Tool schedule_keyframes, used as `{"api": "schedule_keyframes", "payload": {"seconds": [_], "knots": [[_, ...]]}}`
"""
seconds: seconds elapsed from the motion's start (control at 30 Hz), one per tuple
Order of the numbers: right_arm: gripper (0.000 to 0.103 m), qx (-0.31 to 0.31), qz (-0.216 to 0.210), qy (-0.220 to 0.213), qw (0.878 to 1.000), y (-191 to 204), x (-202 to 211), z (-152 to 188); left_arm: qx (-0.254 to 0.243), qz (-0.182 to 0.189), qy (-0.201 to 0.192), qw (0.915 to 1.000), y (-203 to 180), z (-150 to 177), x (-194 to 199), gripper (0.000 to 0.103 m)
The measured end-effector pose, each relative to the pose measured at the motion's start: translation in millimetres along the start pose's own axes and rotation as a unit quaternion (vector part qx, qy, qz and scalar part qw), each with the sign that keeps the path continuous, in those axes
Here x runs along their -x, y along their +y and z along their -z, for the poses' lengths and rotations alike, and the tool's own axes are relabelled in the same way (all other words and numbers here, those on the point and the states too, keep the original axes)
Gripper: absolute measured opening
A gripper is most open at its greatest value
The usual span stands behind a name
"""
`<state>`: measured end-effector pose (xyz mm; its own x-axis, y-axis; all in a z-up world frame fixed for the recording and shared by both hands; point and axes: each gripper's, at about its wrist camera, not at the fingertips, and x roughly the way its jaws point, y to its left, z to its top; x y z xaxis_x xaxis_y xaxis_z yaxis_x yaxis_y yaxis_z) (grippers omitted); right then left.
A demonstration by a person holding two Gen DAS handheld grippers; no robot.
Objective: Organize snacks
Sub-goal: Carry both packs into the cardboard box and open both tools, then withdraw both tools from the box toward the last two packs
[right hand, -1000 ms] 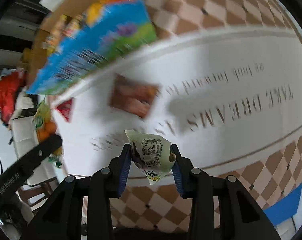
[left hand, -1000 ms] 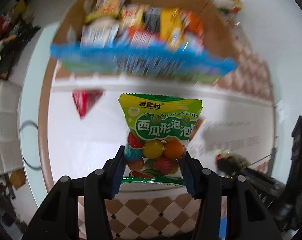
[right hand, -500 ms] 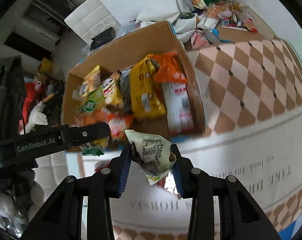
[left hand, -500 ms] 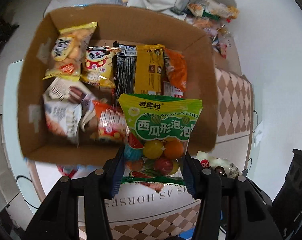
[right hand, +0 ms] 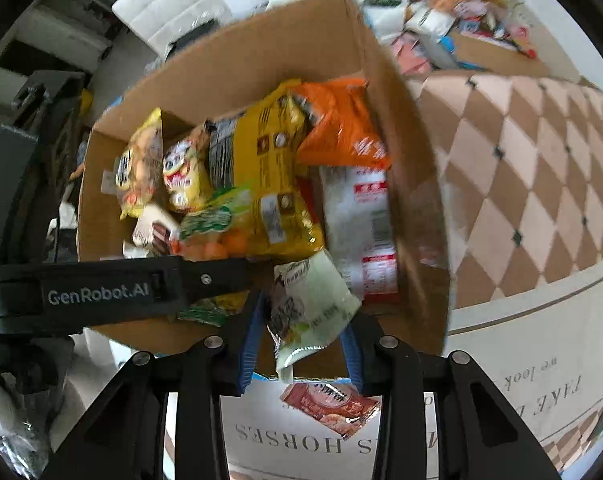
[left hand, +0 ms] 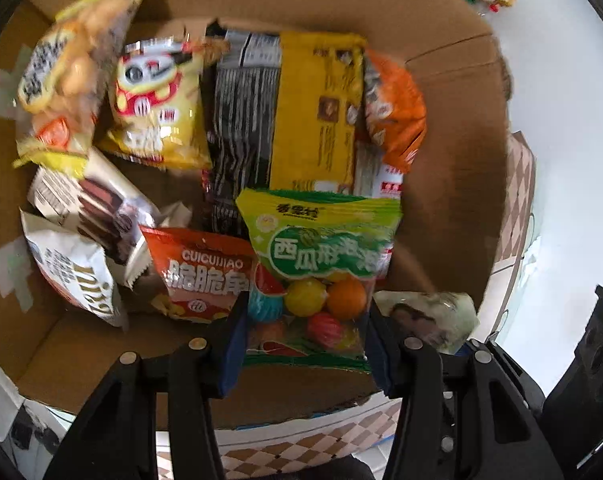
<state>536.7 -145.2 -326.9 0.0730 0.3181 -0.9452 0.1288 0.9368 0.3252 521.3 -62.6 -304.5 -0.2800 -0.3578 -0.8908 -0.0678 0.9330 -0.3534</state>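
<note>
The green candy bag and pale packet are being clamped by left tongs and right tongs; release is best delayed until the packs are hanging low inside the cardboard box.

Matt brown cardboard box holds glossy plastic snack packets; the tablecloth looks smooth.

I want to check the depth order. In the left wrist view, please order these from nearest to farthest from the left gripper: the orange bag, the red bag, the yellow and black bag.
From the left gripper, which holds the green candy bag:
1. Red bag, just left of the fingers.
2. Yellow and black bag, box middle.
3. Orange bag, far right corner.
</note>
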Motion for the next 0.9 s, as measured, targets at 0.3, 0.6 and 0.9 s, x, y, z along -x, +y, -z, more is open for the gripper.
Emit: {"api": "schedule_keyframes", "payload": {"seconds": [0.3,0.6,0.9], "knots": [[0.078,0.004,0.008,0.021,1.000,-7.0,-3.6,-4.6,0.002,-0.003,-0.013,0.9999,1.6,2.3,4.8,0.064],[0.078,0.008,0.037,-0.005,0.999,-7.4,21.4,2.4,-0.017,-0.049,-0.080,0.9954,-0.7,21.9,44.6,0.064],[0.078,0.025,0.077,-0.040,0.996,-1.4,43.8,25.5,-0.025,-0.115,-0.179,0.9768,11.1,77.8,74.0,0.064]]}}
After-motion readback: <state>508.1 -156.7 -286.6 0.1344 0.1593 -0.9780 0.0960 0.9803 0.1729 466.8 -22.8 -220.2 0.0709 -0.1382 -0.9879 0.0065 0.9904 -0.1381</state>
